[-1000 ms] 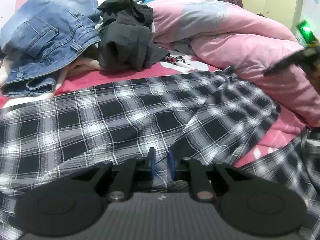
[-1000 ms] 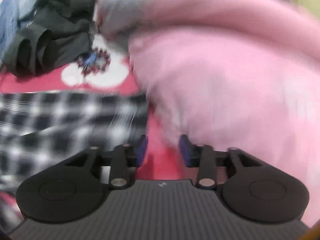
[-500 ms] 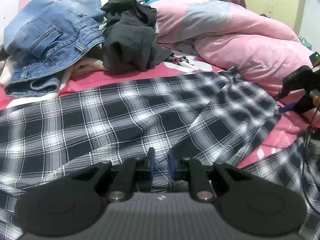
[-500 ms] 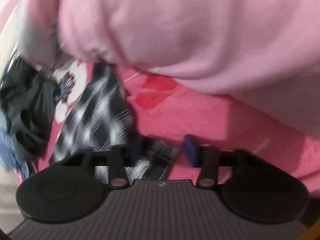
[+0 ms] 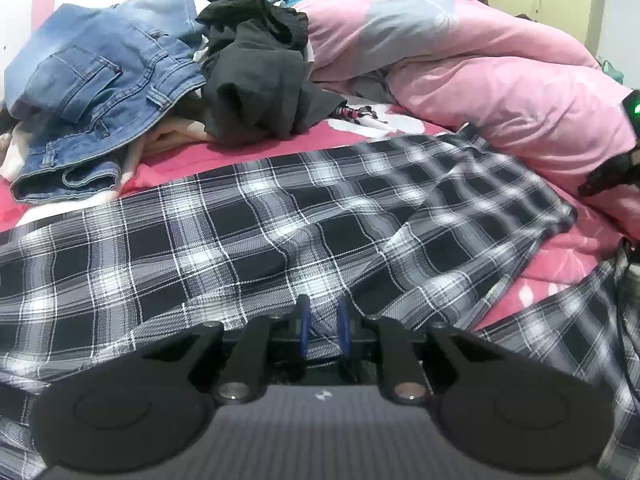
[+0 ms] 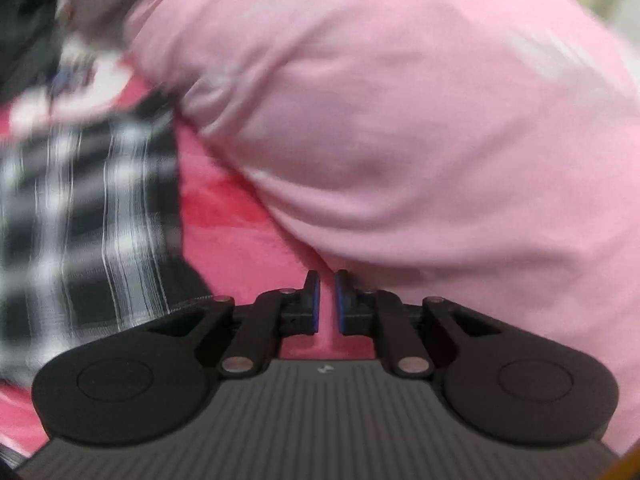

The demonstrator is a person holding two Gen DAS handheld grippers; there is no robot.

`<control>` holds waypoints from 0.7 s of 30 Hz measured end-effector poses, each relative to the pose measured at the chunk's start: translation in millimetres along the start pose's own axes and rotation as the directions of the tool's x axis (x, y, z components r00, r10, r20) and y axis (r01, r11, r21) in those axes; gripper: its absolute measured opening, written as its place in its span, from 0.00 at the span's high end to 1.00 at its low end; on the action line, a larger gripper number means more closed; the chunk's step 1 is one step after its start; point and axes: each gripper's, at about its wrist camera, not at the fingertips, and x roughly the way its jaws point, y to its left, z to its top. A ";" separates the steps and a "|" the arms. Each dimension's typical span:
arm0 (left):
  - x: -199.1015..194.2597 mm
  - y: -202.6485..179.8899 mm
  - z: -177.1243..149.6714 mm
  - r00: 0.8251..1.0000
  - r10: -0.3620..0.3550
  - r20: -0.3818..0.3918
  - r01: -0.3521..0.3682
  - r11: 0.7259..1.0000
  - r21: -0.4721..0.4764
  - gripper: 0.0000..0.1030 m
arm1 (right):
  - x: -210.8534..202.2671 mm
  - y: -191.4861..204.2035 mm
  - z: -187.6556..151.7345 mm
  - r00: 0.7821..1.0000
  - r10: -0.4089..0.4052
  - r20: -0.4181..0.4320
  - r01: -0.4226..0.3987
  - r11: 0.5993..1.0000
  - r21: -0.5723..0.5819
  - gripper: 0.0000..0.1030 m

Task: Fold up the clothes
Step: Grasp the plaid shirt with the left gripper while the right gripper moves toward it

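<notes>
A black-and-white plaid garment (image 5: 280,232) lies spread across the red-pink bed sheet (image 5: 240,152). My left gripper (image 5: 322,312) is shut on a fold of it at the near edge, with plaid cloth pinched between the blue pads. In the right wrist view the plaid garment (image 6: 80,220) shows blurred at the left, and its edge stops short of the fingers. My right gripper (image 6: 326,280) is closing to a thin slit just under the pink duvet (image 6: 400,120). No cloth is between its pads; only the sheet (image 6: 232,248) shows through the slit.
Blue jeans (image 5: 100,92) and a crumpled black garment (image 5: 256,80) are heaped at the far side of the bed. The bulky pink duvet (image 5: 500,92) fills the right. More plaid cloth (image 5: 560,340) lies at the lower right.
The right gripper's jaws went from wide apart to nearly together as it swung and dropped toward the sheet; the plaid corner by its left finger is now off to the left. The left gripper kept still.
</notes>
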 end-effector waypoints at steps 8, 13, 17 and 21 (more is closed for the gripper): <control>-4.0 -6.5 1.6 1.000 -0.022 0.000 0.022 1.000 0.014 0.83 | -27.5 51.3 19.0 0.932 0.349 0.097 -0.326 0.924 -0.199 0.93; -10.9 -7.9 1.9 0.999 -0.031 0.013 0.031 0.999 0.025 0.78 | 27.0 28.4 7.3 0.955 0.250 -0.160 -0.275 0.948 -0.158 0.97; -14.3 -7.1 6.0 0.999 -0.038 0.031 0.038 0.999 0.003 0.68 | 10.0 5.9 15.7 0.981 0.107 -0.163 -0.134 0.976 -0.169 0.91; -13.9 -11.0 6.2 0.999 -0.030 0.014 0.030 1.000 0.001 0.61 | -24.2 36.6 35.6 0.939 0.341 0.038 -0.322 0.914 -0.248 0.92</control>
